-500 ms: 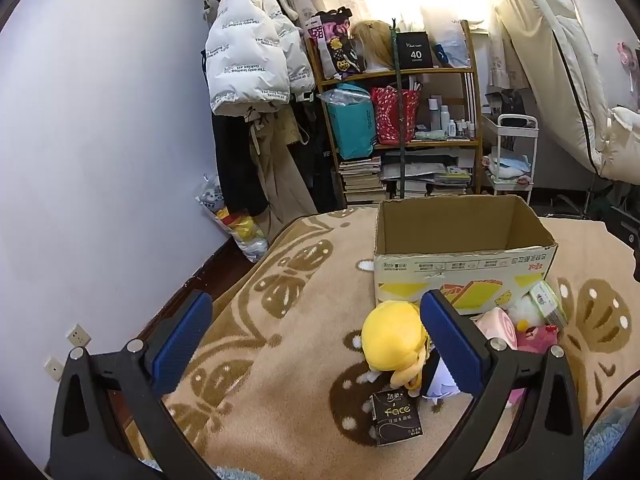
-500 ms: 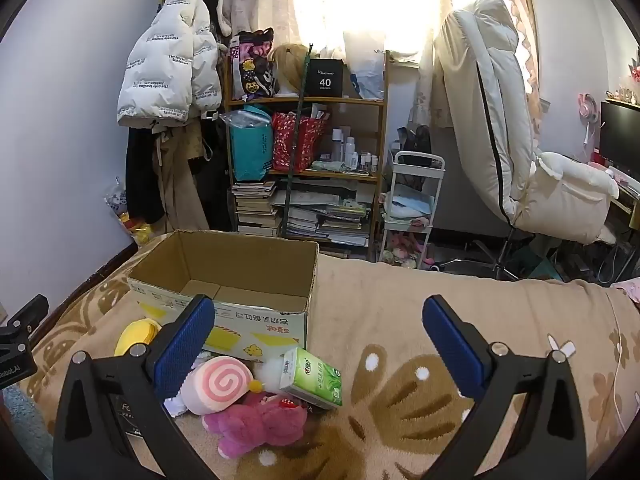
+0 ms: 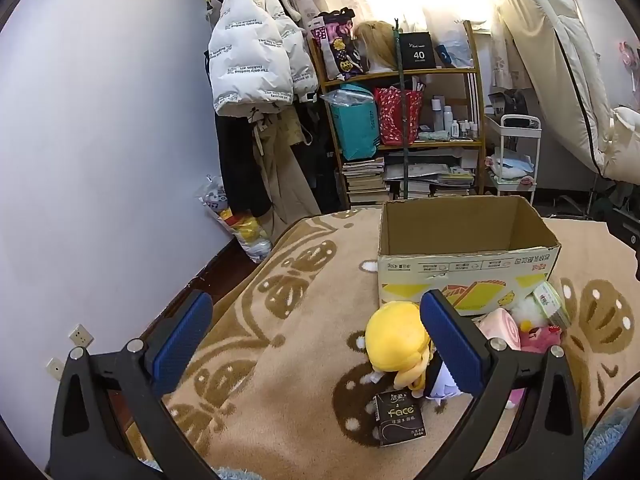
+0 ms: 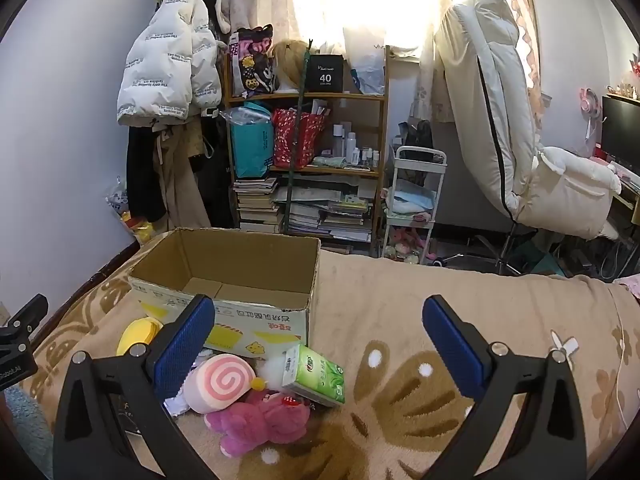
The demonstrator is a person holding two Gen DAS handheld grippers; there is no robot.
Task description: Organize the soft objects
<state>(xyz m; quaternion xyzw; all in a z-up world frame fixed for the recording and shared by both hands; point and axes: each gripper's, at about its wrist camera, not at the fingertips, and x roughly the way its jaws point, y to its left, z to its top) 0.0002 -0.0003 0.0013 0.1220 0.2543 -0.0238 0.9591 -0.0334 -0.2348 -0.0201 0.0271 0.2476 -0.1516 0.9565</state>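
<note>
An open empty cardboard box (image 3: pixel 468 264) (image 4: pixel 224 276) stands on the patterned blanket. In front of it lie a yellow-haired plush doll (image 3: pixel 396 340) (image 4: pixel 138 330), a pink swirl plush (image 4: pixel 220 382) (image 3: pixel 500 326), a magenta plush bear (image 4: pixel 260 422), a green tissue pack (image 4: pixel 314 374) (image 3: pixel 552 304) and a black "face" tissue pack (image 3: pixel 400 418). My left gripper (image 3: pixel 316 346) is open and empty, hovering left of the doll. My right gripper (image 4: pixel 318 350) is open and empty, above the green pack.
A crowded bookshelf (image 4: pixel 308 152), hanging coats (image 3: pixel 256 64), a small white cart (image 4: pixel 412 200) and a white recliner chair (image 4: pixel 520 140) stand beyond the bed. The bed's left edge (image 3: pixel 224 264) runs along the wall.
</note>
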